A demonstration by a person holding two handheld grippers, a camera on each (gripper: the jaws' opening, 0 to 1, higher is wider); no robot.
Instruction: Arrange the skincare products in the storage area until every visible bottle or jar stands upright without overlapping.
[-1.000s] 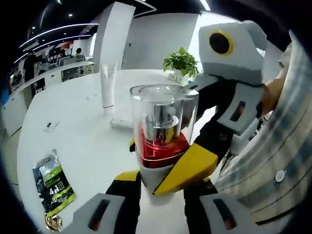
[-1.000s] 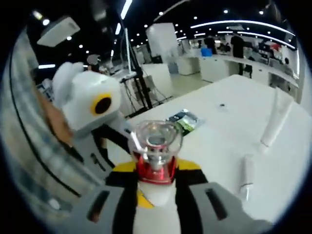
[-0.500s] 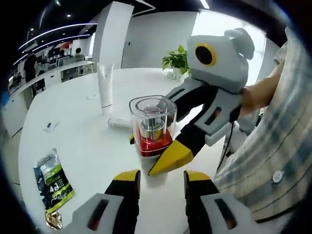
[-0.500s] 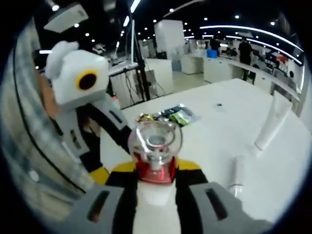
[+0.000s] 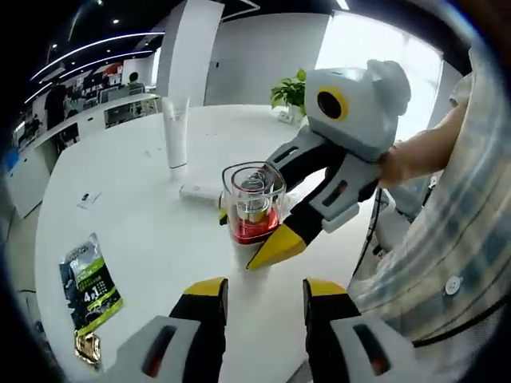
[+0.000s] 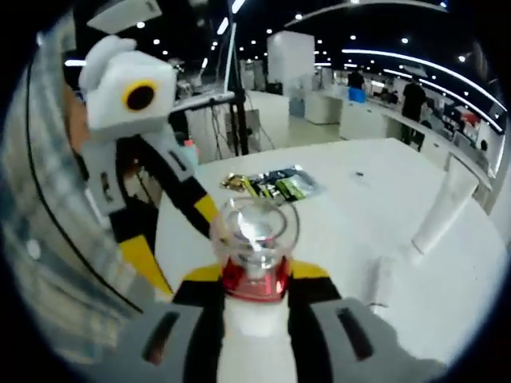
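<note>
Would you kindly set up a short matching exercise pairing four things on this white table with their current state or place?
Things:
1. red pump bottle
2. tall white tube
3. green sachet
4. left gripper

States:
a. lying flat near the table edge
b. standing upright, far back
c. open, holding nothing
d. clamped in the right gripper

Pairs: 1-d, 2-b, 3-a, 4-c

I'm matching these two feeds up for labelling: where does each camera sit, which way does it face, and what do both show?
Left gripper view: rides the open left gripper, facing across the white table; the right gripper and a plaid sleeve enter from the right.
Right gripper view: rides the right gripper, shut on the red-collared bottle, facing the sachets.
Shared: bottle, upright tube, sachets, both grippers.
</note>
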